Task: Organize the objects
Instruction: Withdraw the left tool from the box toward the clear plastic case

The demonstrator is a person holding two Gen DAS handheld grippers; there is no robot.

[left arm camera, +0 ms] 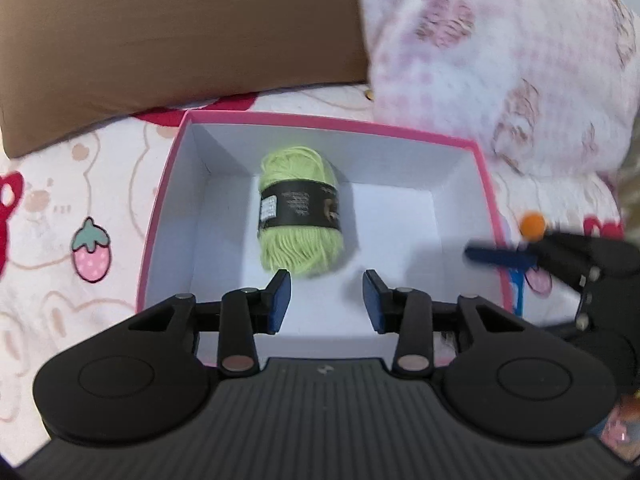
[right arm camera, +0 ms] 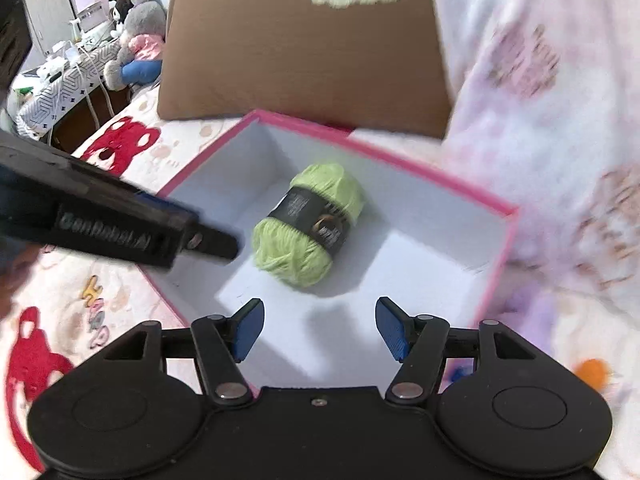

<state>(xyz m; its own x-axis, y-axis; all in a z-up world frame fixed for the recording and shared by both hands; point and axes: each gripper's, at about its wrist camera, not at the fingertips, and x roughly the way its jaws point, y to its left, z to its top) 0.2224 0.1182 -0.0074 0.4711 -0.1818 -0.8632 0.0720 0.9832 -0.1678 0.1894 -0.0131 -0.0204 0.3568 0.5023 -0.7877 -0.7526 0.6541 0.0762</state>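
The left gripper [left arm camera: 326,300] hangs over the near edge of the box with its blue-padded jaws spread apart and nothing between them. The right gripper [right arm camera: 320,330] is likewise released, its jaws wide and empty above the box's near right part.

Just beyond both sets of jaws lies the pale green skein of yarn with a black paper band [left arm camera: 300,216], resting on its side on the floor of the open pink-rimmed cardboard box with a white interior [left arm camera: 456,208]. It is the only thing in the box, lying left of centre and clear of the walls.

Only the left wrist view shows a small orange ball [left arm camera: 533,224] and a blue plastic piece [left arm camera: 518,296] outside the box's right wall, by the right gripper's fingers. Only the right wrist view shows the left gripper's side reaching over the box's left rim, and, far off to the left, plush toys [right arm camera: 136,36] beside a cluttered table [right arm camera: 56,80].

The box sits on a cartoon-printed bedsheet [left arm camera: 60,200], with a brown pillow [left arm camera: 180,36] and a pink patterned blanket [left arm camera: 500,60] behind it.
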